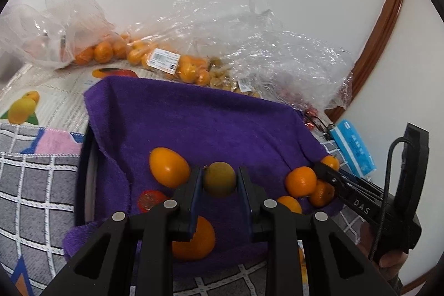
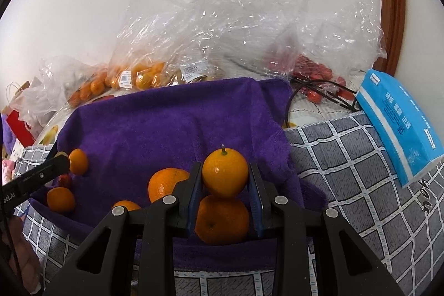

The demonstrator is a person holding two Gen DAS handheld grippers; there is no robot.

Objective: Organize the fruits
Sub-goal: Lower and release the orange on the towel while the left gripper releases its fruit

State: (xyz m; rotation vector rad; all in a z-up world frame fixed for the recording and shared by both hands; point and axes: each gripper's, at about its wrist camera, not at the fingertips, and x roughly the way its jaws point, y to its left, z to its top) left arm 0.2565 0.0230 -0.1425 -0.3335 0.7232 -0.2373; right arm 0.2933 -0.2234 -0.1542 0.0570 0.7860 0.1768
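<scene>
A purple towel (image 1: 194,124) drapes over a dark tray, and loose fruit lies on it. My left gripper (image 1: 219,174) is shut on a greenish-orange fruit (image 1: 219,181), held just above the towel. An oval orange fruit (image 1: 169,167), a red fruit (image 1: 151,200) and a larger orange (image 1: 198,239) lie around it. My right gripper (image 2: 224,167) is shut on a stemmed orange (image 2: 224,175), directly above another orange (image 2: 222,221). Beside it lie two more oranges (image 2: 166,183). The other gripper's tip (image 2: 59,162) shows at the left edge near an orange (image 2: 78,161).
Clear plastic bags (image 2: 194,27) of small oranges (image 1: 102,52), labelled packs and red fruit (image 2: 313,71) crowd the back against the white wall. A blue tissue pack (image 2: 399,124) lies to the right on the grey checked cloth (image 2: 347,157). Printed paper (image 1: 41,101) lies to the left.
</scene>
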